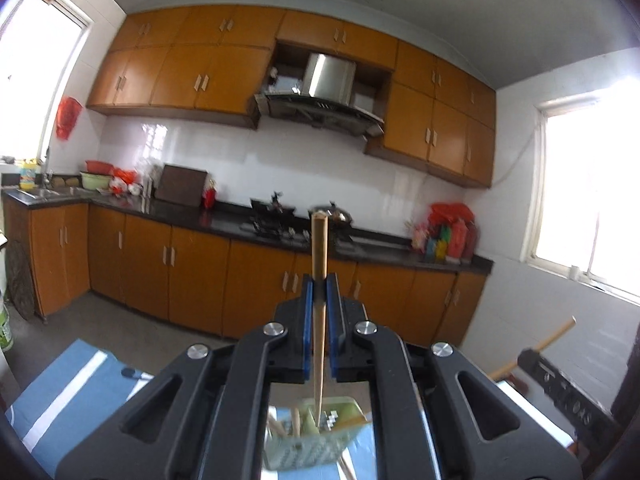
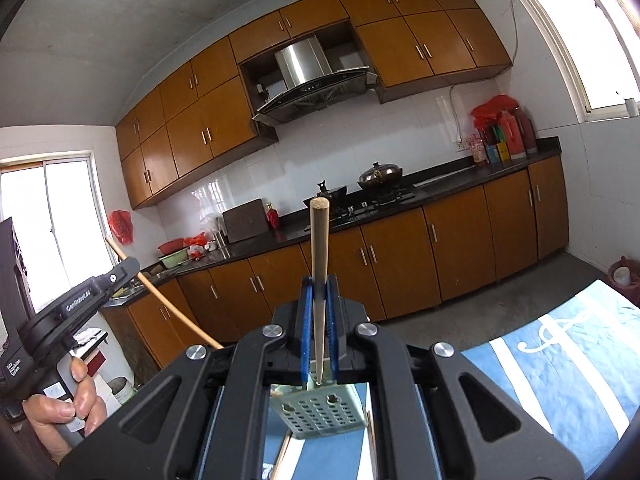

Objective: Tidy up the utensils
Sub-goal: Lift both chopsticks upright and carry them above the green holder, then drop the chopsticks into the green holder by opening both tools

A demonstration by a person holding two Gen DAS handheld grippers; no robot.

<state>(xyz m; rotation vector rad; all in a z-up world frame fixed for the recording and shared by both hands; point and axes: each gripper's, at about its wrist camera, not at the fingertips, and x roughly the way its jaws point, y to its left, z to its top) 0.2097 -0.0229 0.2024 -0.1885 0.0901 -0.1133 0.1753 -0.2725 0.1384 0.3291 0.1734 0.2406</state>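
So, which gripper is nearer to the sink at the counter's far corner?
Left. The left gripper is on the sink side; in the right wrist view it lies toward the sink. The right gripper is on its other side, farther away.

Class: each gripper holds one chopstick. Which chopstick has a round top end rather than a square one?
The chopstick in the right gripper: its chopstick ends in a round top, while the left gripper's chopstick ends in a square one.
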